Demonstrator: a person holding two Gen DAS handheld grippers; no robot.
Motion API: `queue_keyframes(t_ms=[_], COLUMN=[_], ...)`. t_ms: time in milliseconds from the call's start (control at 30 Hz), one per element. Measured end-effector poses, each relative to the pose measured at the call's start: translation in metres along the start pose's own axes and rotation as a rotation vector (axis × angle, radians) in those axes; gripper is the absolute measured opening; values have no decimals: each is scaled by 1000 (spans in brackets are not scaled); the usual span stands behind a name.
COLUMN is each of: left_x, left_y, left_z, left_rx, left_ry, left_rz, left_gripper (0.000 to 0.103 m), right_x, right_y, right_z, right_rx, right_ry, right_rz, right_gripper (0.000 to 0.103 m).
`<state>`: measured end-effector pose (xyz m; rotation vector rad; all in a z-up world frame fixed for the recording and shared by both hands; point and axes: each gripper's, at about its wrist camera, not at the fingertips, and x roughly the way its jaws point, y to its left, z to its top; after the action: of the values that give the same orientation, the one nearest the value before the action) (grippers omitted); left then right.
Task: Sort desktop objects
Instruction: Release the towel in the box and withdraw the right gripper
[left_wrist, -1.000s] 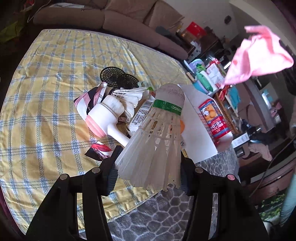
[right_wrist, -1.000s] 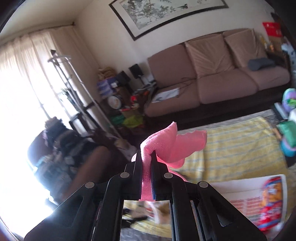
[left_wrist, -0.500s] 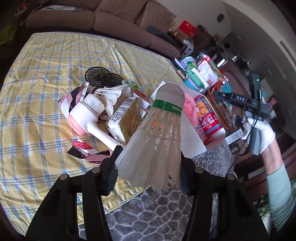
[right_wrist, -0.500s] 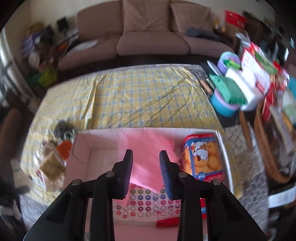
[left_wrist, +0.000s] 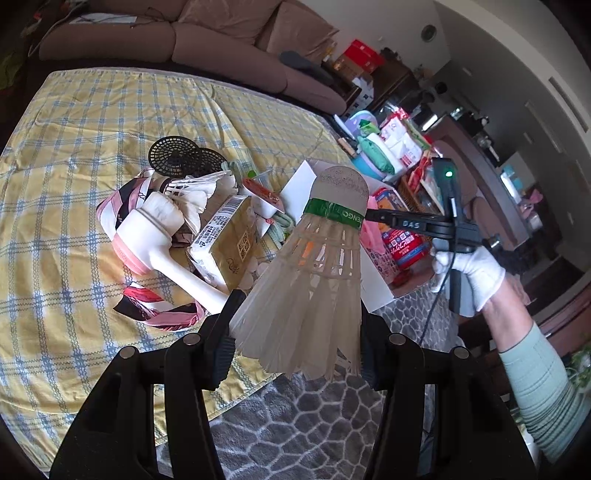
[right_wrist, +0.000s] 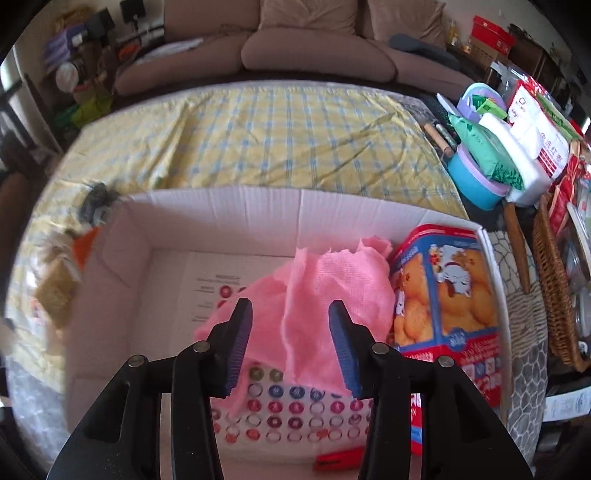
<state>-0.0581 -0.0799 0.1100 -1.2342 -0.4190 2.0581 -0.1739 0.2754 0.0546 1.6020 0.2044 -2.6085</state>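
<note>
shuttlecock (left_wrist: 314, 280) gripped, pink cloth (right_wrist: 314, 295) in box (right_wrist: 221, 206)

Bright, soft daylight; strong fisheye bending and dark corners; left edge of right-wrist view blurred.

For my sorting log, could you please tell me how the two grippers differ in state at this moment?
The left gripper is shut on the shuttlecock, held above the table edge; the right gripper is open and holds nothing. The right one hangs over the white box, above the pink cloth. Both have black fingers.
</note>
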Motion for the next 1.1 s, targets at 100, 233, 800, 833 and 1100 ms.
queue_keyframes(t_ms=[100, 233, 800, 833, 1100], left_x=[-1, -4, -11, -12, -14], left_y=[2, 2, 5, 5, 6], left_z=[1, 4, 5, 5, 5], left_rx=[-4, -4, -25, -26, -28], left_ry=[0, -8, -32, -33, -34], left_rz=[-1, -5, -42, -41, -51], left_gripper=[51, 51, 51, 51, 51], right_x=[24, 15, -224, -236, -229], right_y=[-1, -10, -11, -8, 14], right_z=[-1, -2, 64, 67, 75], right_rx=[6, 34, 141, 125, 30], right_ry=[71, 58, -399, -417, -344], right_rz=[5, 65, 623, 623, 410], right_gripper=[18, 4, 4, 4, 4])
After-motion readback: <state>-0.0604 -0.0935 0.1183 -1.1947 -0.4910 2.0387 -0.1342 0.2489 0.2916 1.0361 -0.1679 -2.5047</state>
